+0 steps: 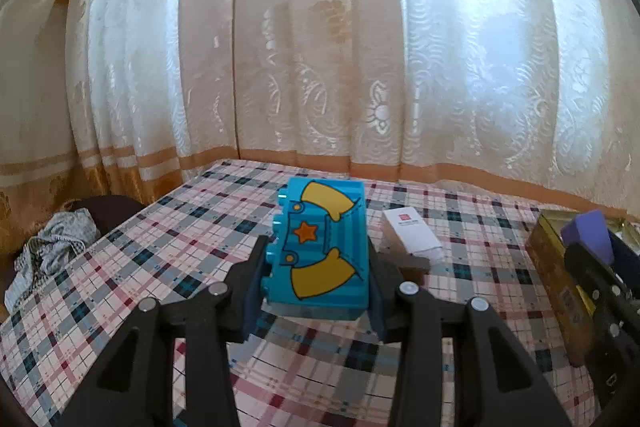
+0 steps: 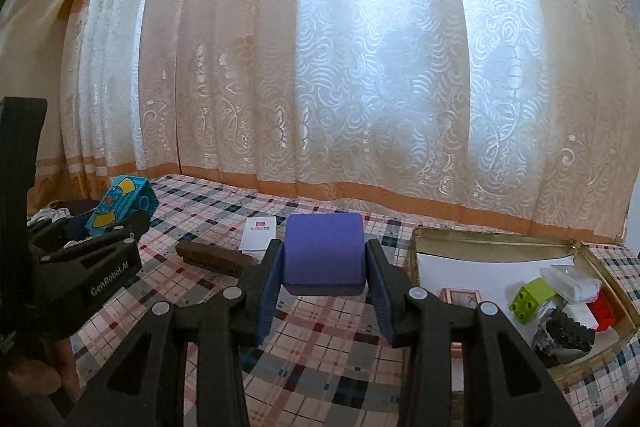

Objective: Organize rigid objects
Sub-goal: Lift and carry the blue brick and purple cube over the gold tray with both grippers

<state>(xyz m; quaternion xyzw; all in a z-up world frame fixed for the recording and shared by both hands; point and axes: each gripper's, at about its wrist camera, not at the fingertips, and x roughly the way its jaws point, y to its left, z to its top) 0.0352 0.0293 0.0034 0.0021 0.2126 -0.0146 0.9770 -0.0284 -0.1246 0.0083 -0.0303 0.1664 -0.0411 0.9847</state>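
Nearest in the left wrist view, the left gripper [image 1: 316, 283] has its jaws pinching a blue toy brick [image 1: 320, 247], printed with yellow shapes and an orange star, studs facing left. The brick is held clear above the tabletop [image 1: 120, 307], which is covered in a pink, grey and dark plaid cloth. Nearest in the right wrist view, the right gripper [image 2: 323, 281] has its jaws pinching a purple block [image 2: 324, 253] with rounded corners, also lifted off the cloth.

Just beyond the grippers, a dark brown bar-shaped object [image 2: 214, 259] lies on the cloth, and a small white box [image 2: 259, 233] with a red mark on top lies a little farther back, beside it. To the right stands an open gold tin [image 2: 496, 241] with a white lining. In its near right part lie a lime green toy brick [image 2: 530, 301], a red toy brick [image 2: 602, 313], a white wrapped packet [image 2: 572, 281], a dark jagged lump [image 2: 566, 337] and, near its left wall, a small pink framed item [image 2: 460, 297] whose nature cannot be told.

At the far left, off the tabletop edge, a crumpled grey patterned cloth [image 1: 56, 251] rests on something dark. Behind everything, a cream lace curtain [image 2: 360, 67] with orange bands hangs across the whole back, lit from behind.
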